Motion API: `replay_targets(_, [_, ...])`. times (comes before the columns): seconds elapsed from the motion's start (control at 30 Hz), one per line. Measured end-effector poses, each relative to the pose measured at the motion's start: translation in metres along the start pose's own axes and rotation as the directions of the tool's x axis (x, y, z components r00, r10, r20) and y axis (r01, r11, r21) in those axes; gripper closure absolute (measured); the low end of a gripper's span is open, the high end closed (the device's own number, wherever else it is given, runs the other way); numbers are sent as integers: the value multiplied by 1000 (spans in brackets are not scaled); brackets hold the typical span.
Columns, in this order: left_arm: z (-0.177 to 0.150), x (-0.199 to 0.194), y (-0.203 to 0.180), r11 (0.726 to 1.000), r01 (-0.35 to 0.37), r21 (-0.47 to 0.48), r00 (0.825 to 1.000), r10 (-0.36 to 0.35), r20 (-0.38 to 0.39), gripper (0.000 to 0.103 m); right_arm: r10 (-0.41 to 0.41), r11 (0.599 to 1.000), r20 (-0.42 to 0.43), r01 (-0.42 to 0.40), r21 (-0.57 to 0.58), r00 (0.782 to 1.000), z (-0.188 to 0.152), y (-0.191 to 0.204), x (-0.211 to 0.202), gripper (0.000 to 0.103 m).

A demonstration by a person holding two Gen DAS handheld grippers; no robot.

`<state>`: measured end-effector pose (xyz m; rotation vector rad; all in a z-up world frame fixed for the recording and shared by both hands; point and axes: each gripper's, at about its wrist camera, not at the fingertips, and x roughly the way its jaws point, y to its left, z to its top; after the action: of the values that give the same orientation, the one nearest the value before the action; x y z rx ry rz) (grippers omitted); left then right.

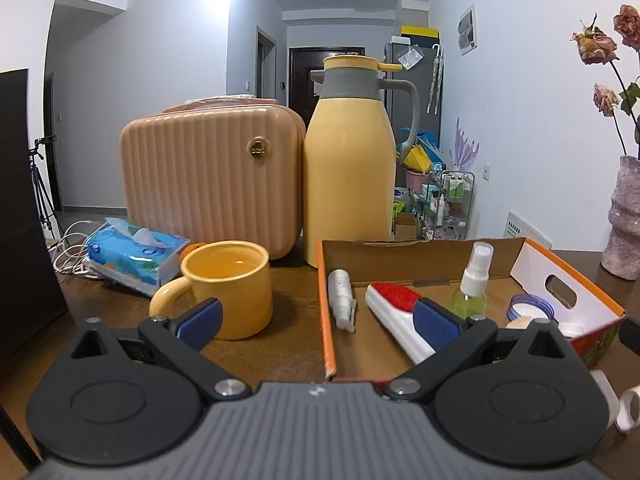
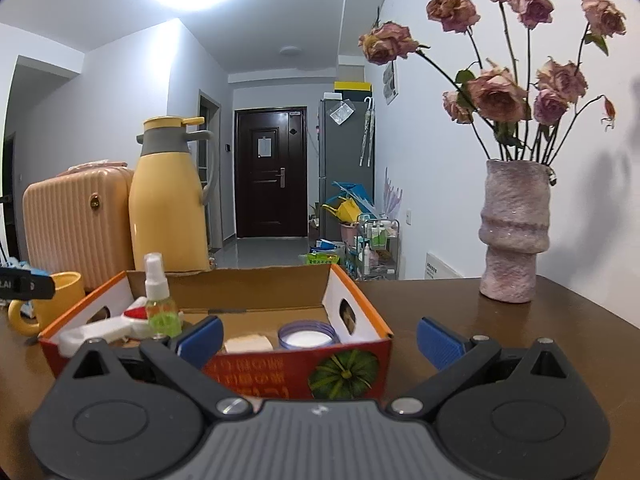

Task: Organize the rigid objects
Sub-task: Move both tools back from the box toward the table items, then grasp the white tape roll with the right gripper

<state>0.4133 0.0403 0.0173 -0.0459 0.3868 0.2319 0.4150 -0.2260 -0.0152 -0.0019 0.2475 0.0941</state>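
Observation:
An orange-rimmed cardboard box [image 1: 326, 312] [image 2: 360, 364] sits on the brown table. Inside lie a white tube [image 1: 341, 294], a red-and-white lint brush [image 1: 394, 312] [image 2: 120, 322], an upright green spray bottle [image 1: 472, 284] [image 2: 159, 300], a purple-rimmed round lid [image 1: 530, 306] [image 2: 306, 334] and a beige block [image 2: 247, 344]. A yellow mug [image 1: 228, 284] [image 2: 44, 304] stands left of the box. My left gripper [image 1: 318, 322] is open, straddling the box's left wall, empty. My right gripper [image 2: 320, 340] is open before the box's near wall, empty.
A yellow thermos jug [image 1: 348, 168] [image 2: 168, 200] and a pink ribbed case [image 1: 208, 176] [image 2: 76, 220] stand behind the mug. A blue tissue pack [image 1: 136, 252] and white cables lie left. A pink vase [image 2: 514, 232] [image 1: 624, 216] with dried roses stands right. A white mug handle [image 1: 628, 406] shows at lower right.

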Motion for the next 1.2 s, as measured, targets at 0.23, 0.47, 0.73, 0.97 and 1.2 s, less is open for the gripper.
replay_targets(0.23, [-14, -26, 11, 1000, 12, -6, 1000, -12, -3, 0, 2, 999, -16, -3, -32, 1000, -13, -6, -30, 0])
replay_targets(0.47, [-30, -52, 17, 1000, 28, 9, 1000, -27, -6, 0, 4, 1000, -42, -5, -29, 999, -23, -12, -52, 0])
replay_targets(0.73, [-44, -69, 23, 998, 69, 5, 997, -68, -41, 0, -6, 1000, -77, 4, -26, 997, -32, -18, -69, 0])
replay_targets(0.97, [-50, -72, 21, 997, 75, 21, 996, -74, -53, 0, -40, 999, -141, 37, -28, 989, -37, -21, -61, 0])
replay_targets(1.2, [-52, -67, 20, 997, 77, 22, 994, -76, -76, 0, -63, 998, -212, 60, -18, 975, -42, -24, -43, 2])
